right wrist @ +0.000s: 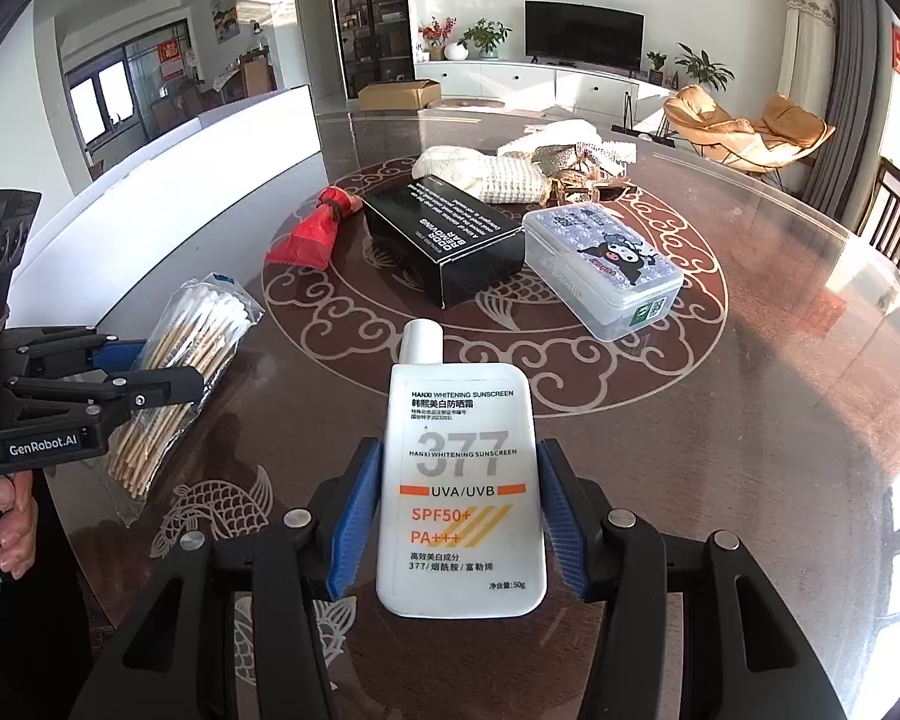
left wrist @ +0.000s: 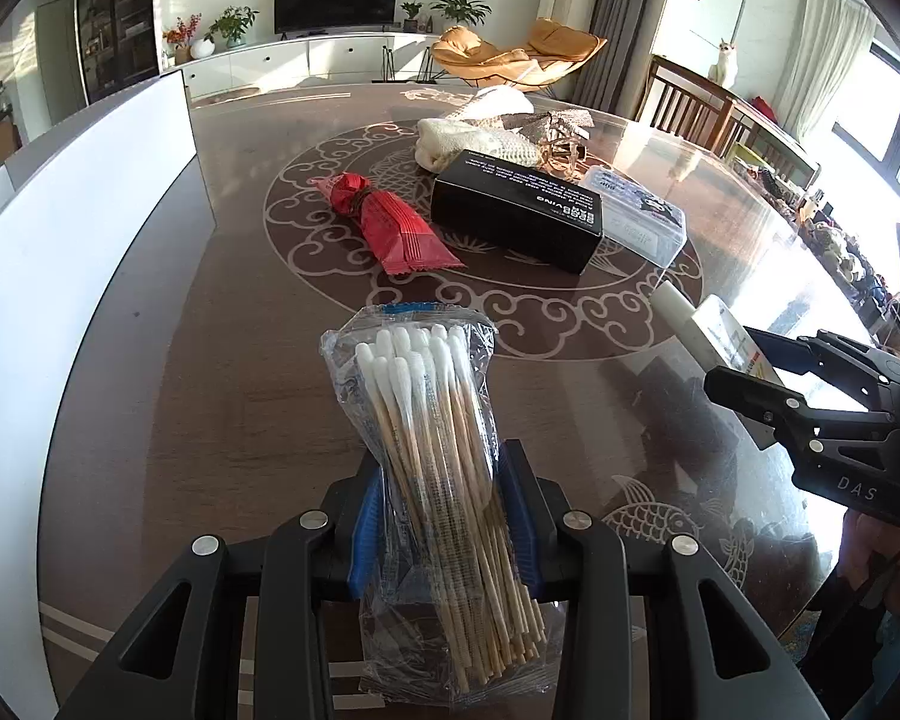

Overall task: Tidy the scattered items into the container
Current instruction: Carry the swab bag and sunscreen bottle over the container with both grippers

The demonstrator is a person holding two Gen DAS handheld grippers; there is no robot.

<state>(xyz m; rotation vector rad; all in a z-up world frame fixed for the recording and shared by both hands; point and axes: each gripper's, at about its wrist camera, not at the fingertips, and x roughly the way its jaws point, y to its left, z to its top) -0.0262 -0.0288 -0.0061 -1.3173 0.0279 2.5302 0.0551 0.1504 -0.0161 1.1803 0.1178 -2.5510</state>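
Left gripper (left wrist: 444, 516): clenched on swab pack (left wrist: 432, 450).
Right gripper (right wrist: 459, 516): pads touching sunscreen (right wrist: 459, 480), grasping it.
Table (right wrist: 750, 450): under both.

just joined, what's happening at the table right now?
A person is tidying with a handheld gripper in each hand. The left gripper is clamped on a bag of cotton swabs; the right gripper has its blue pads against a white sunscreen bottle. A red packet, black box, clear plastic case and knit cloths lie on the patterned table. A white container wall stands along the left.
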